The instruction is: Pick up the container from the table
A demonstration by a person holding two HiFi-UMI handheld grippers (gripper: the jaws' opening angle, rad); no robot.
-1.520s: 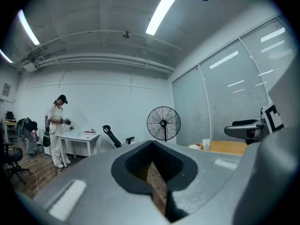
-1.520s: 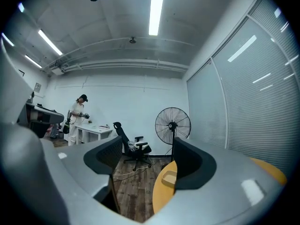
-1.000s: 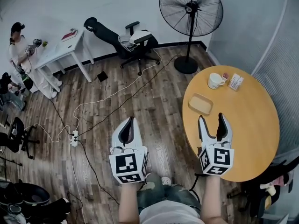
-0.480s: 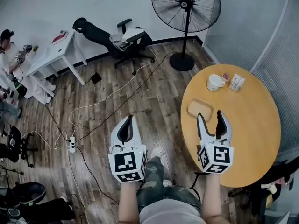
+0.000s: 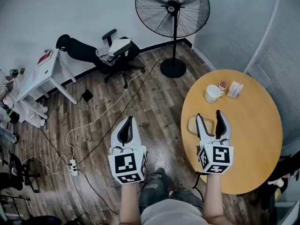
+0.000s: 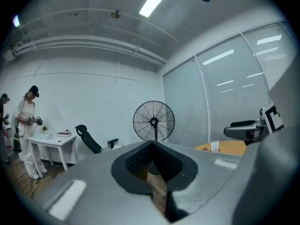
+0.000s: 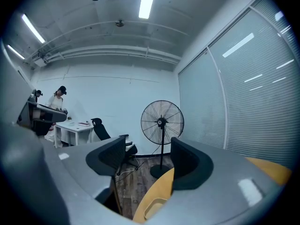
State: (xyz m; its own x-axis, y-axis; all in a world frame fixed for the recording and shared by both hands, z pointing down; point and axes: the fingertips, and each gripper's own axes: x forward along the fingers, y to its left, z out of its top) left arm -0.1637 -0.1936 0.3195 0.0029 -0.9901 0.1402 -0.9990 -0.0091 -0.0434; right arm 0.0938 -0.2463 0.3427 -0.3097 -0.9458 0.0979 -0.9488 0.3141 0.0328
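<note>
A shallow tan container [image 5: 193, 123] lies near the left edge of the round yellow table [image 5: 253, 135]; in the right gripper view the container [image 7: 154, 209] shows low between the jaws. My right gripper [image 5: 210, 117] hovers open just over it, its jaws partly covering the container in the head view, nothing held. My left gripper [image 5: 128, 122] is shut and empty, over the wooden floor left of the table. In the left gripper view the jaws meet, with the fan behind them.
A white mug [image 5: 212, 93] and a small box [image 5: 234, 89] stand at the table's far side. A standing fan [image 5: 172, 13] rises beyond the table. An office chair [image 5: 112, 53], a white desk [image 5: 35, 76] and cables [image 5: 93, 121] lie on the floor at left.
The view has shifted toward the table; the container now sits partly under the right gripper's jaws, where earlier it lay ahead of them. The left gripper stays shut.
</note>
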